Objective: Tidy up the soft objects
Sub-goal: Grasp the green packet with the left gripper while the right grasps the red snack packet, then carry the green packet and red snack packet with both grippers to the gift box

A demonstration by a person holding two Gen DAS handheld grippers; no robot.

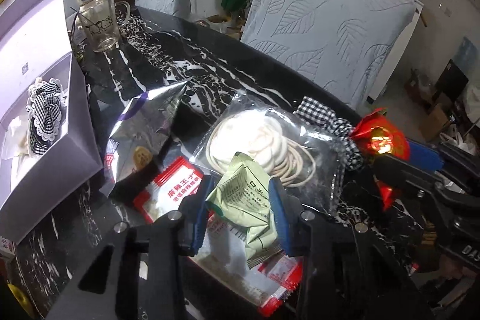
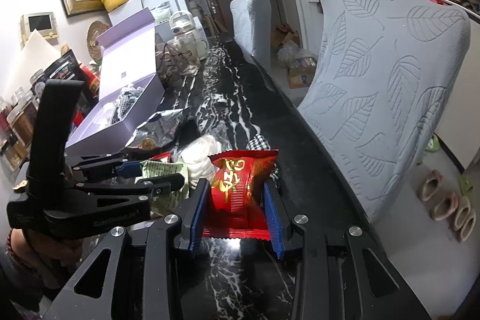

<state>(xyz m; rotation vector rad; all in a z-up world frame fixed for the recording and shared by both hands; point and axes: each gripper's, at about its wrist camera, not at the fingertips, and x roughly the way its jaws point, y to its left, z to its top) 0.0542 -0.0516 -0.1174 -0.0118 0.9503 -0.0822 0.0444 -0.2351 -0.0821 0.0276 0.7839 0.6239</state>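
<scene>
The left gripper (image 1: 240,212), jaws clenched on a green packet (image 1: 240,194), sits nearer the open lilac box (image 1: 54,140). The right gripper (image 2: 237,218), jaws clamped on a red packet (image 2: 240,188), lies farther from the box, beyond the left.

The left claw (image 1: 240,212) pointed steeply downward, its black arms converging from the bottom of its own view, and its blue-padded fingers (image 1: 279,218) were pressed in against both sides of a green packet (image 1: 243,200). Seen from the right wrist, it reached in from the left, with the person's hand (image 2: 45,254) wrapped under its handle. The right claw (image 2: 237,209) tilted down less sharply. Its blue pads (image 2: 198,215) clamped a red packet (image 2: 240,188) from either side, holding it upright between them.
</scene>
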